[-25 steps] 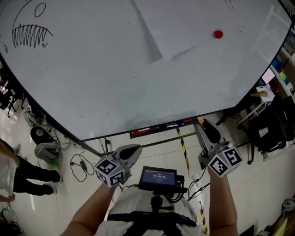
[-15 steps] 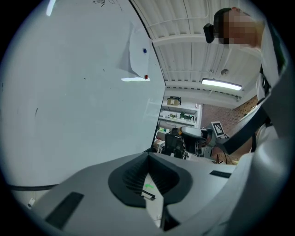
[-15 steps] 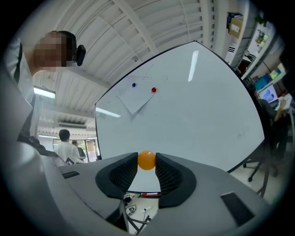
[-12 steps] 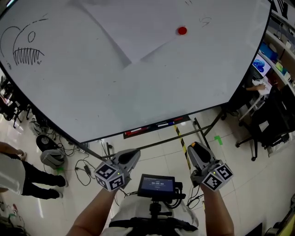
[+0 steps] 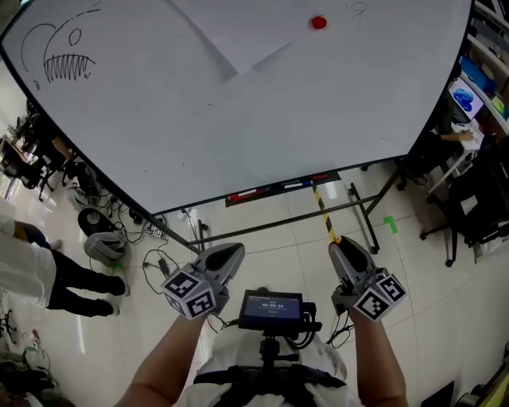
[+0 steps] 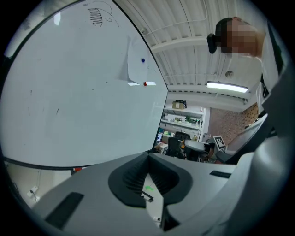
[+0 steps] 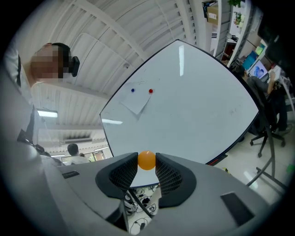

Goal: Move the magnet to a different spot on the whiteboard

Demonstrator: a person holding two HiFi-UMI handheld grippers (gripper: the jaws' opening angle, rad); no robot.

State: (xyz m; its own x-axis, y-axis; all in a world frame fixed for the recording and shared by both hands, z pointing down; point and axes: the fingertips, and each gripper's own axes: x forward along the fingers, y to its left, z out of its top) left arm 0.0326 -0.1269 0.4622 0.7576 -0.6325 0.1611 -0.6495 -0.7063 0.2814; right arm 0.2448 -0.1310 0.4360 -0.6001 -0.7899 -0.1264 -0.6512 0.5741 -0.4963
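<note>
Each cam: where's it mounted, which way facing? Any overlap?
Head view: on the person's head, facing steeply down at the whiteboard and floor; forearms, left gripper, right gripper show.
Left gripper view: on left gripper, along its closed, empty jaws, skimming the whiteboard; person's torso at right.
Right gripper view: on right gripper, facing the whiteboard; jaws clamp an orange ball.
Shared: red magnet in all three.

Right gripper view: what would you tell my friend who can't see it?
The right gripper pinches a small orange magnet between its two dark jaws. Behind it stands a big whiteboard with a paper sheet, a red magnet and a blue magnet on it.
</note>
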